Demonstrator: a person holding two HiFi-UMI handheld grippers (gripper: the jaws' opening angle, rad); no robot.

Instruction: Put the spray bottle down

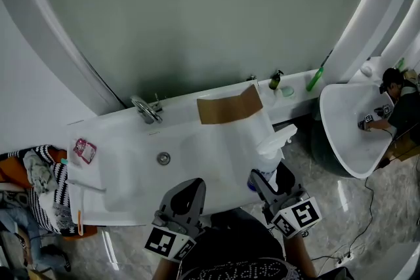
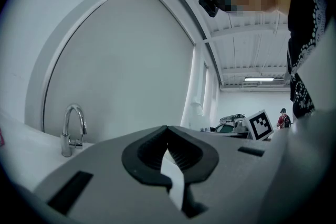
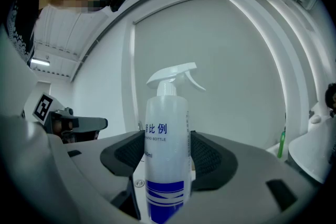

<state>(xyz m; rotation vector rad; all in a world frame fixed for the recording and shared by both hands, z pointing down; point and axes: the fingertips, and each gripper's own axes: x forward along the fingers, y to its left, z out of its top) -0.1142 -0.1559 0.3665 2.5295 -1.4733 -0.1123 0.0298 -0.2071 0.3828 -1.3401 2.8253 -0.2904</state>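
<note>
Translucent white plastic spray bottle (image 3: 167, 113), trigger head on top, blue bands at the foot and blue print on the side: upright, clamped at mid-body between the two dark ribbed pads of the right gripper (image 3: 166, 150). In the head view it sits lower right of centre, at the near right edge of the washbasin; whether its base touches the counter cannot be told. Left gripper (image 2: 167, 129): grey shell, dark pads, jaws pressed together at the tips with nothing between them. It is at the lower centre of the head view, just left of the right gripper, over the near rim. Washbasin (image 1: 131, 167): white, set in a white counter, with a round metal drain (image 1: 163, 158) in the middle of the bowl. Chrome faucet (image 1: 146, 108): at the far rim, spout curved. Pink packet (image 1: 84, 150): flat on the counter, left of the bowl. Striped cloth (image 1: 49, 183): black and white, at the left edge of the frame beside the counter's left end. Brown sheet (image 1: 230, 107), possibly cardboard: at the back of the counter, right of the faucet. Dark pump bottle (image 1: 275, 80) and green bottle (image 1: 315, 79): on the rear ledge, upper right, the green one leaning. Grey arched panel (image 1: 197, 16): behind the counter, white-framed, filling the upper frame. Second basin (image 1: 348, 121): white, at the right edge, with another person (image 1: 397, 105) in dark clothing beside it.
</note>
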